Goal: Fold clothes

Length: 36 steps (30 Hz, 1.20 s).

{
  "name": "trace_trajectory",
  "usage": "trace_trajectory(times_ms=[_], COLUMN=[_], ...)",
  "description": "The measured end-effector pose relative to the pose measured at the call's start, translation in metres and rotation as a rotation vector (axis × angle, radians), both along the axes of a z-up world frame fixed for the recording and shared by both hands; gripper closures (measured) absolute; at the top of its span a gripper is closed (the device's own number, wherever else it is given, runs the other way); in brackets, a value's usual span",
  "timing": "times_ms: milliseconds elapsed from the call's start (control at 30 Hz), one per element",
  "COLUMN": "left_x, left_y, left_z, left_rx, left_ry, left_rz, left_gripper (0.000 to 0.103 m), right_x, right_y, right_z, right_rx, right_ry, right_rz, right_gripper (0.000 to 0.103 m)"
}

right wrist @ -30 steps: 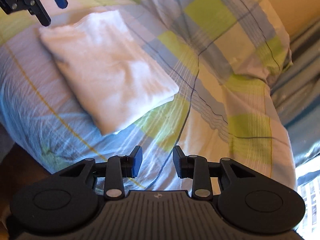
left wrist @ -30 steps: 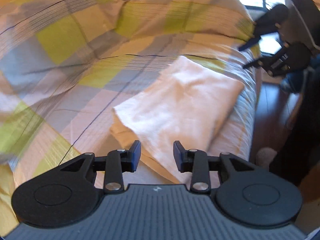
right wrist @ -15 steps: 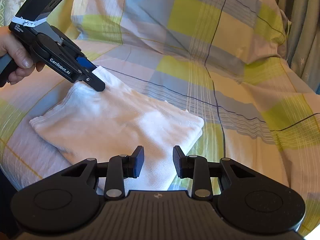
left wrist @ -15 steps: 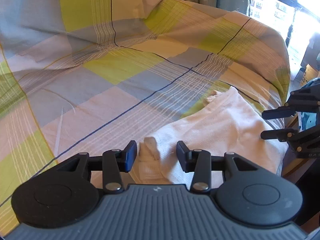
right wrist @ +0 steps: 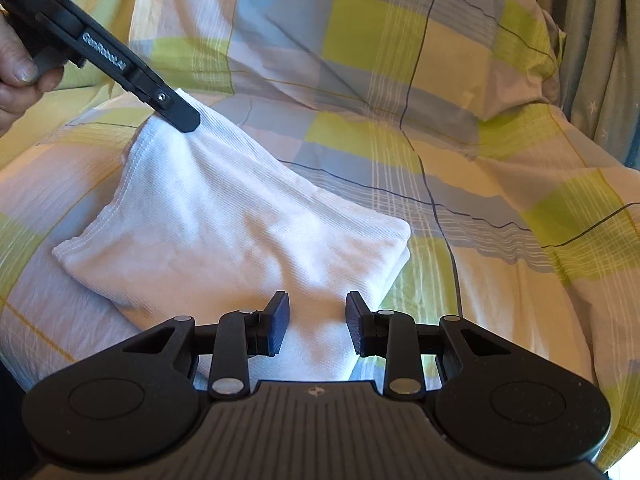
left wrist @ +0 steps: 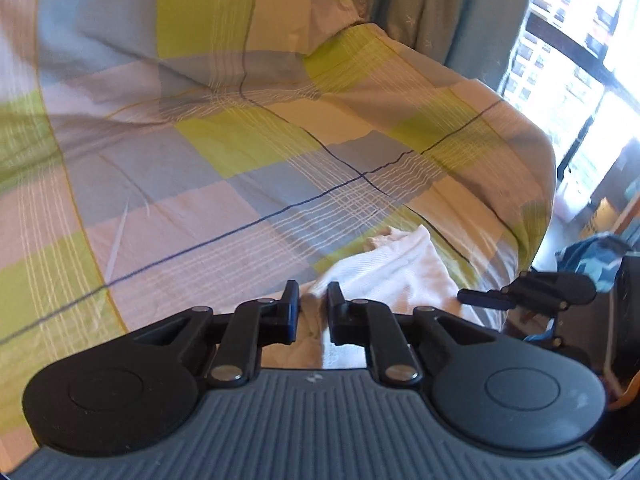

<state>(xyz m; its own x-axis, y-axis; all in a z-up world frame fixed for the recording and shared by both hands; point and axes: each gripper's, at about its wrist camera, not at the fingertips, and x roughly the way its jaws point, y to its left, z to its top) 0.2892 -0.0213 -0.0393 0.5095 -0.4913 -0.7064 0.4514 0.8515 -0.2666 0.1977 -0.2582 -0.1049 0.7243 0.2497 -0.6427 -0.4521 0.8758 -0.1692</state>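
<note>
Left hand-held gripper [left wrist: 313,304] angled down over one corner of the folded white garment [right wrist: 224,216], gripped at its body by a bare hand [right wrist: 16,76] seen in the right wrist view. Fingers drawn close with only a narrow gap, a pinch of white cloth bunched between the pads and pulled up slightly into a peak; clamped on that corner. From the right wrist view, its black tip [right wrist: 182,118] pressed into the far left corner of the garment, lettering along the side of the finger.

Right hand-held gripper [right wrist: 316,326] held low and level at the near edge of the garment, jaws standing wide apart, nothing between them, white cloth lying just below and ahead of the pads. In the left wrist view, seen from the side [left wrist: 486,300] at the garment's opposite end, close to the bed's edge.

Garment folded into a thick, roughly rectangular stack, lying on the bed [right wrist: 460,184] near its side edge, layers visible along the right-hand fold. Fine ribbed knit, soft and slightly rumpled, stitched hem along the left border. Bed cover of smooth woven cotton in large checks of lime green, grey-blue, pale pink and cream, crossed by thin dark and white lines. Grey-green curtain [left wrist: 432,12] beyond the far corner of the bed, bright window [left wrist: 580,52] beside it.
</note>
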Motion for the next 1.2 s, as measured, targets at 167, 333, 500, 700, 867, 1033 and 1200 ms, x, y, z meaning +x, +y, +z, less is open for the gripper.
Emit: trace_trajectory(times_ms=[167,333,500,700,867,1033,1200], left_x=[0.023,0.021,0.013,0.005,-0.005,0.007,0.001], left_y=[0.036,0.056,0.033,-0.006,-0.004,0.009,0.017], left_z=[-0.033,-0.037,-0.024,-0.035,-0.038,-0.047,-0.036], left_rx=[-0.034,-0.146,-0.085,0.121,0.150,0.110,-0.005], left_ry=[0.153,0.116,0.022,-0.038,-0.069,0.009,0.036], left_rz=[0.165,0.176,0.064,-0.047,-0.022,0.033,0.047], left_gripper=[0.093,0.077,0.071,0.075,0.090,0.090,0.074], right_x=[0.000,0.000,0.002,-0.001,0.001,0.007,0.007], right_y=[-0.002,-0.009,-0.016,-0.013,-0.014,-0.020,-0.026], right_z=[-0.003,0.000,0.001,-0.006,-0.017,-0.019,-0.016], right_rx=[0.001,0.021,0.067,0.087,0.090,0.127,0.157], right_ry=[0.007,-0.005,-0.011,-0.034,-0.028,-0.030,-0.043], right_rz=[0.004,-0.011,-0.043,-0.044,-0.051,-0.084,-0.096], right_gripper=[0.071,0.067,0.067,0.066,0.066,0.063,0.063])
